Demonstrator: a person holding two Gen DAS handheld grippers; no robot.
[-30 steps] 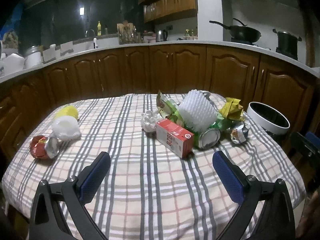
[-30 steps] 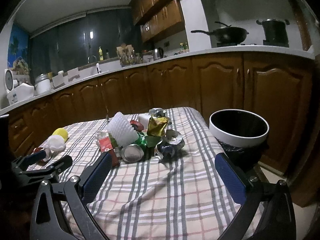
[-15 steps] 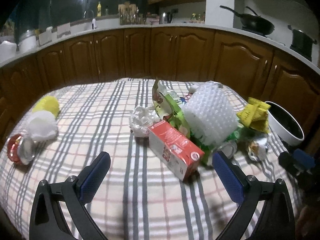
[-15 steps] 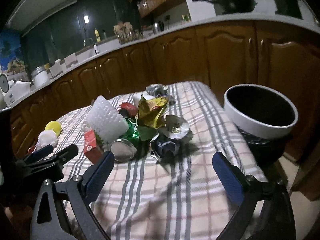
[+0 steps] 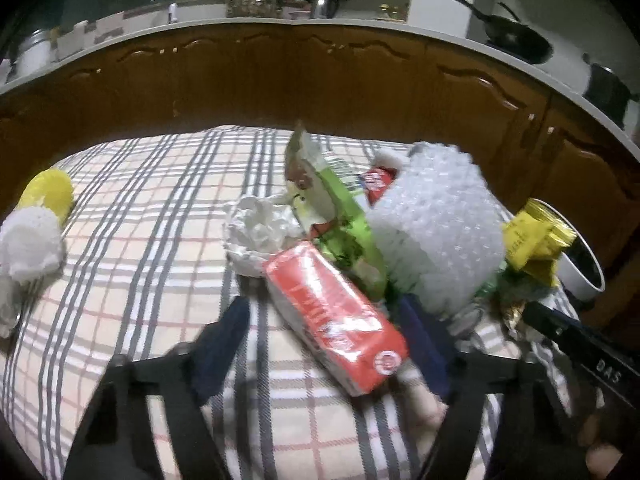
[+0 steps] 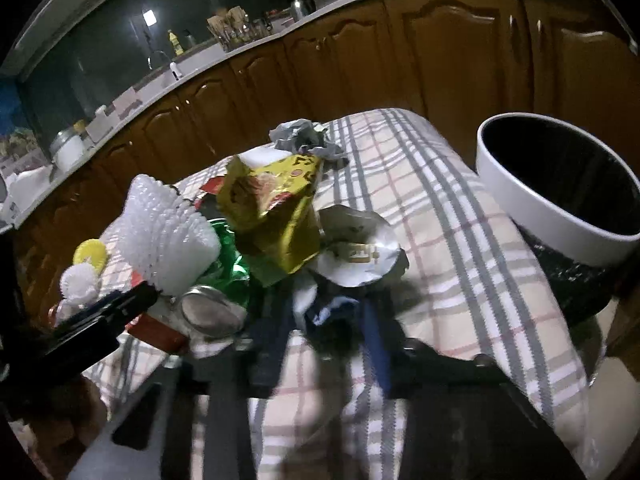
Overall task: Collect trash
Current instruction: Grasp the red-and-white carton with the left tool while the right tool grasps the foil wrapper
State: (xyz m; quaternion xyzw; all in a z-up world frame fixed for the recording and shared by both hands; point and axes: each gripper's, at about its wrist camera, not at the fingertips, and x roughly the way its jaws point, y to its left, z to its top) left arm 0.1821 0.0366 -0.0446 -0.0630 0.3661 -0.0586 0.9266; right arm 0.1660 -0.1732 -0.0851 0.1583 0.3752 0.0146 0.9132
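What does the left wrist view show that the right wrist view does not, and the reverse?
Only the left wrist view: the red carton lying full length between the left gripper fingers, and the crumpled white paper behind it.

Only the right wrist view: the bin with its whole rim, the grey wad at the far table edge, and the right gripper around the blue-and-white wrapper.

Both: the white foam net, yellow wrapper, yellow ball and plaid cloth.
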